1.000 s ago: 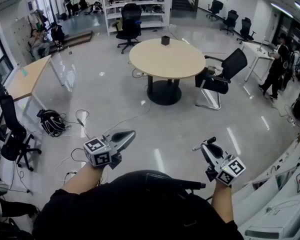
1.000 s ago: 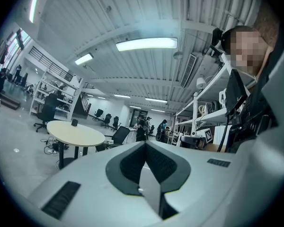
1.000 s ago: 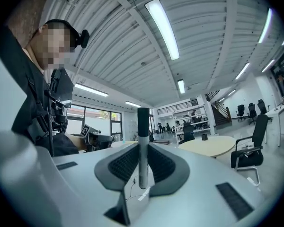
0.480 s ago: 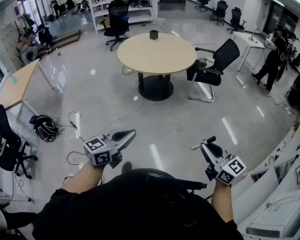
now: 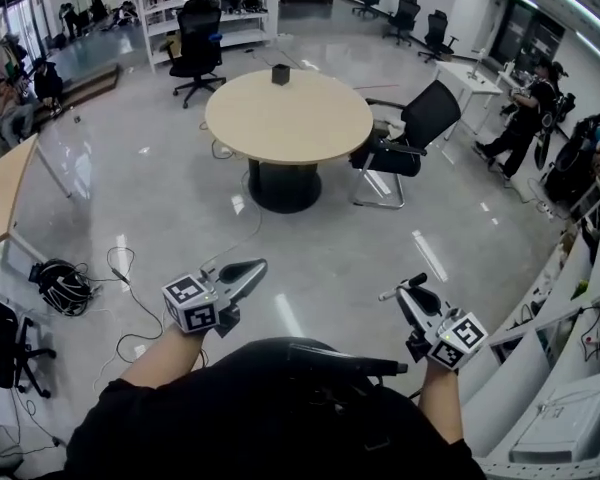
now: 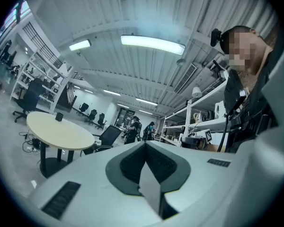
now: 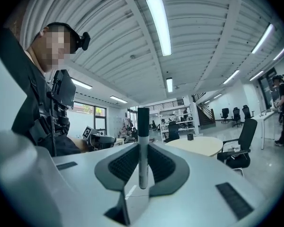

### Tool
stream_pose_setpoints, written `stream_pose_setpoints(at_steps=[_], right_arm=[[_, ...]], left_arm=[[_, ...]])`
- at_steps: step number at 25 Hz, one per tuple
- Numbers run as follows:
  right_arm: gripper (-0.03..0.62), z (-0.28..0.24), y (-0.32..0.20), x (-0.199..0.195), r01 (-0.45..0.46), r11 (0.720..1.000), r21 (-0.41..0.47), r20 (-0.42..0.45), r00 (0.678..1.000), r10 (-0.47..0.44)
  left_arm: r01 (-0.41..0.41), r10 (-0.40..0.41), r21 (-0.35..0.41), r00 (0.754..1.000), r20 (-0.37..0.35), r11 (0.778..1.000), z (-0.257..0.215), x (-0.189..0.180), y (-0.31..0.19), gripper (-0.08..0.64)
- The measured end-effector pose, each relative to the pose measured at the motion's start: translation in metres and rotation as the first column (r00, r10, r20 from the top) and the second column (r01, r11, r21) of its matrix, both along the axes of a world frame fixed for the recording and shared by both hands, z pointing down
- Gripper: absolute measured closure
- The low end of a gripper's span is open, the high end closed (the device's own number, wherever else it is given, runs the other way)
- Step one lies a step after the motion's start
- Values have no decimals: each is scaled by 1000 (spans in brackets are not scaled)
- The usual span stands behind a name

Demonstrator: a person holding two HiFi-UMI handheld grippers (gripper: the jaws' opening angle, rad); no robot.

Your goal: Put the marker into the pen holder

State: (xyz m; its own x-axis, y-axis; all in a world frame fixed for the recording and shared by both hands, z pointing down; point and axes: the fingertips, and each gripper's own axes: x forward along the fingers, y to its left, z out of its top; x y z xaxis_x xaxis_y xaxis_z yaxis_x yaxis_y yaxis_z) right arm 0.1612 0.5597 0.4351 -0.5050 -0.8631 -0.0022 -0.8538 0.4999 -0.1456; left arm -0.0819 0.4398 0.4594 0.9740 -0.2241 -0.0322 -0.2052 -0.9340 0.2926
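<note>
- Across the floor, well ahead of both grippers: round table (image 5: 288, 118), pale top, on a dark pedestal. Black office chair (image 5: 412, 133) just beside it on the right.
- Pen holder (image 5: 280, 74): small dark box near the table's far edge. It lies forward and to the left of the marker, with open floor between. Whether its mouth is clear cannot be told at this range.
- Right gripper (image 5: 408, 290): jaws closed on the marker (image 5: 404, 287). Its long axis runs crosswise to the jaws, with both ends sticking out past them.
- Left gripper (image 5: 250, 268): jaws together, nothing between them. It is about as far from the table as the right gripper.
- Right gripper view: marker (image 7: 143, 148) stands upright between the ribbed pads (image 7: 124, 163), dark cap above, pale barrel below. Table and holder (image 7: 190, 137) sit small beyond, right of the marker.
- Head view alone shows the whole gap to the table. The gripper views alone show how each pair of jaws stands.
- Judgement: carry stage. The table must first be reached, then one end of the marker tipped down over the holder.
</note>
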Motion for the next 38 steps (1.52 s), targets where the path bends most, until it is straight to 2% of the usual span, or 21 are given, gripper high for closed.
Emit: stream_pose_setpoints(at_steps=[5,11,15,20,24,28,33,38], right_arm=[[525,-18,-75,-48,4,1000,14,-9,1000,-3],[525,-24,-149,-103,49,999,14,-21,999,-48],[525,-19,-184,-123,90,996,-1,-29,996,-90],[525,-14,-221,-127,146,989,-7,-8,989,-146],[525,-6,-253,-111,200,980,1,12,980,-200],[526,-3,-299,-81,288,958,12,24,957,-288],[525,-12,-348,-25,369,929,37,13,929,-370],[525,-16,-378,26,399,916,47,8,917,-400]], left_arm=[[14,-14,22,1000,-10,1000,-10,-55,-74,563],[47,-47,12,999,-15,999,-6,-112,-136,563],[89,-89,-1,996,-23,996,0,-137,-162,563],[147,-147,-22,989,-6,989,9,-151,-179,563],[192,-192,-11,981,17,981,13,-138,-193,563],[275,-275,5,961,25,961,9,-112,-217,563],[345,-345,10,938,10,939,2,-52,-241,563],[357,-357,21,934,4,934,-2,6,-258,563]])
